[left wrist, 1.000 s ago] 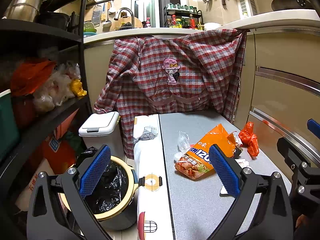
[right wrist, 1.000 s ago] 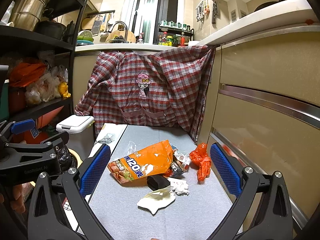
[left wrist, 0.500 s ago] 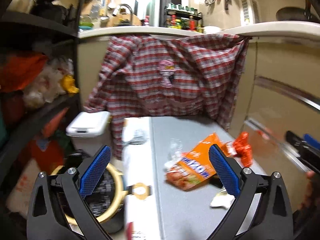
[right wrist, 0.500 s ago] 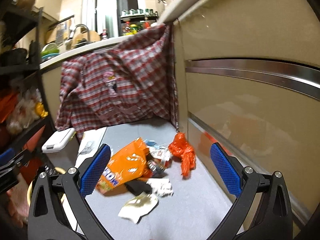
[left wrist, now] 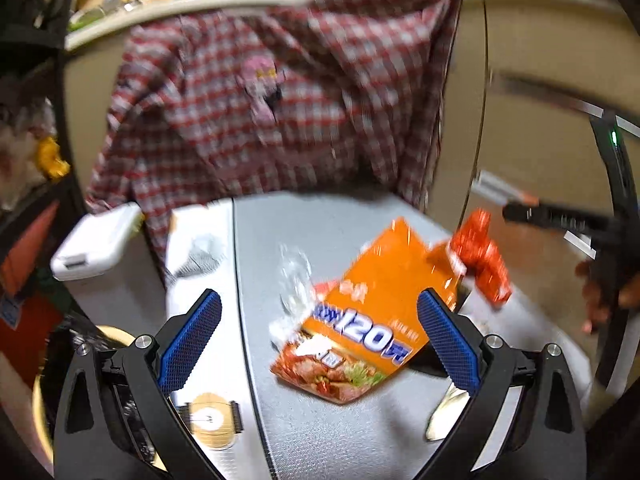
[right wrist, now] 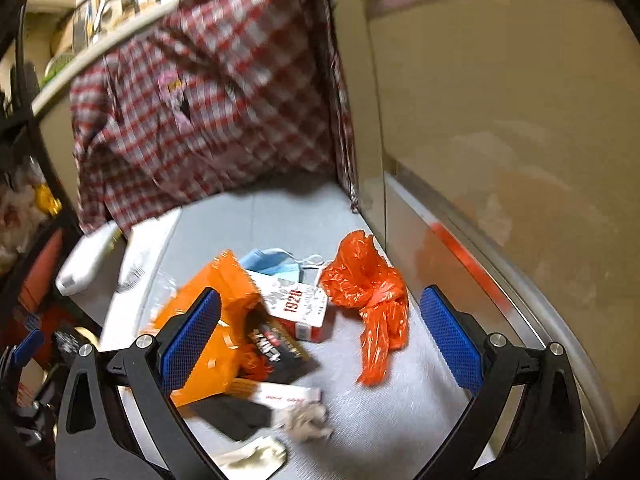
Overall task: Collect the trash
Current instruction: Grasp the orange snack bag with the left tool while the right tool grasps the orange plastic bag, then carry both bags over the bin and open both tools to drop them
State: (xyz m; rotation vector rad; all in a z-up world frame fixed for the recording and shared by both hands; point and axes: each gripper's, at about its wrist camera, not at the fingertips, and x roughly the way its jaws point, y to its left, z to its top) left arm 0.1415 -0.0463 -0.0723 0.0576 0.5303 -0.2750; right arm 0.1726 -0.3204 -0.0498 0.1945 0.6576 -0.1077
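A plaid shirt (left wrist: 256, 120) hangs from the counter edge at the far end of the scene, draped down to the back of the grey desk (left wrist: 320, 432). Left of the desk stands a white-lidded bin (left wrist: 94, 242), and nearer on that side a pail (left wrist: 48, 376) lined with a black bag shows behind the left gripper (left wrist: 318, 342). The trash lies in a loose heap on the desk. The biggest piece is an orange snack bag (left wrist: 368, 320), flat in the middle, with a clear wrapper (left wrist: 294, 280) at its left edge. To the right sits a knotted orange plastic bag (right wrist: 370, 296). Between the two lie a red-and-white carton (right wrist: 302, 308) and a blue mask (right wrist: 270, 262) farther back. Near the right gripper (right wrist: 320, 338) lie a dark wrapper (right wrist: 272, 348), a crumpled tissue (right wrist: 306, 420) and a white scrap (right wrist: 256, 454). Both grippers hang above the heap with jaws spread wide, holding nothing.
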